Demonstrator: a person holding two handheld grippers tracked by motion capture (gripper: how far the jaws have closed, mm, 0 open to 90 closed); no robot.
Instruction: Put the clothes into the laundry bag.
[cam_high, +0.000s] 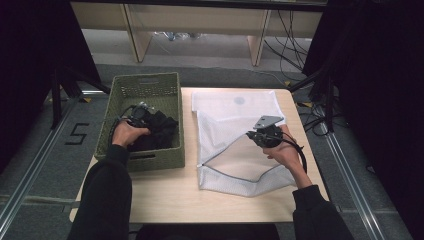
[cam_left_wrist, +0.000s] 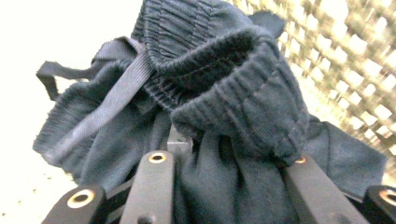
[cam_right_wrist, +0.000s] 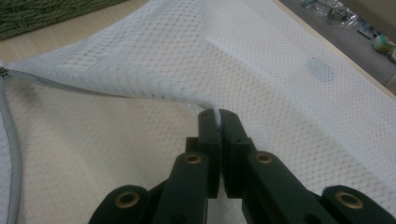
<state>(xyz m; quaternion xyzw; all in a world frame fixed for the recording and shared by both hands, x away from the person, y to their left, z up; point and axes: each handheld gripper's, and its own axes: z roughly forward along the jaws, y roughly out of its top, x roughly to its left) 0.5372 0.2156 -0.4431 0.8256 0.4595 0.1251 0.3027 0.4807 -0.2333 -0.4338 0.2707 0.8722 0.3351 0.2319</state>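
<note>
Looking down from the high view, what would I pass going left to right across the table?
Green woven basket → left hand-held gripper gripping a dark garment inside the basket → bare tabletop → white mesh laundry bag → right hand-held gripper pinching the bag's top layer.

Seen from a fixed high camera above the near edge of the wooden table, facing forward and down, taking in both forearms and the floor beyond. Closer in, shot from atop the left gripper, looking along its jaws into dark bunched clothing pressed right against the lens, green woven basket wall just behind. Shot from atop the right gripper, looking low along its jaws across the white mesh laundry bag toward the basket. Shared with the high view: basket, clothing, bag.
</note>
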